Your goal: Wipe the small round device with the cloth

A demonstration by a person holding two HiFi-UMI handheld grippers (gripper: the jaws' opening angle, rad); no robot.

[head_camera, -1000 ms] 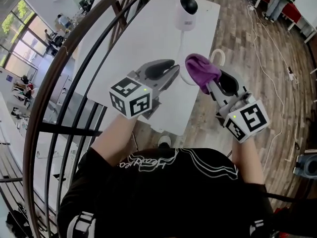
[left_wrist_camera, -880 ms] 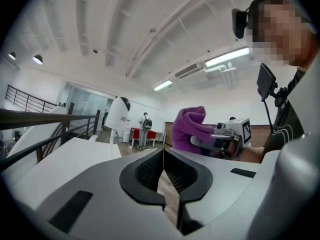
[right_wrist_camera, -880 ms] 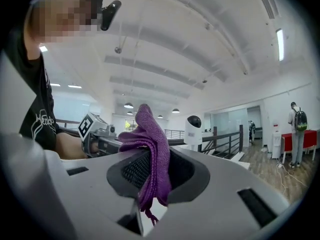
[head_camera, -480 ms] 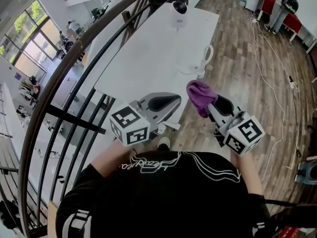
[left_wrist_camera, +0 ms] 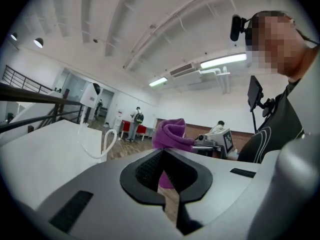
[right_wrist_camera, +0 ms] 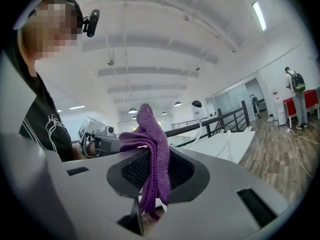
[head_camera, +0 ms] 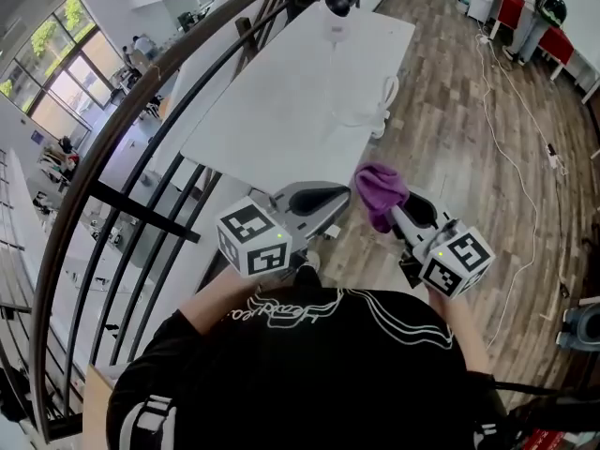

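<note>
Apparently, no wiping was being done at this moment: the purple cloth (head_camera: 378,193) was held clamped in the right claw (head_camera: 392,212), close to the person (head_camera: 309,364). The small round camera (head_camera: 336,12) was seen standing at the far end of the white bench (head_camera: 272,92), well apart from both claws. The left claw (head_camera: 330,195) was seen shut, with nothing gripped.

The step in hand was judged to be the carrying of the cloth, with contact not yet made. For the next move, the cloth would have to be brought the length of the bench to the camera's dark dome and pressed on lightly. The white cable (head_camera: 375,111) looped near the bench's edge would have to be cleared, and the left claw opened if the body were to be steadied.

The distance was shown only by the head view, where the bench, the black railing (head_camera: 141,129) and the wood floor (head_camera: 450,82) were laid out from above. The grip was settled by the right gripper view: the cloth was seen pinched between the pads (right_wrist_camera: 134,172), a fold standing above them and the rest hanging below. In the left gripper view that claw's pads (left_wrist_camera: 149,170) were shown pressed together and bare, with the cloth only beyond them.
</note>
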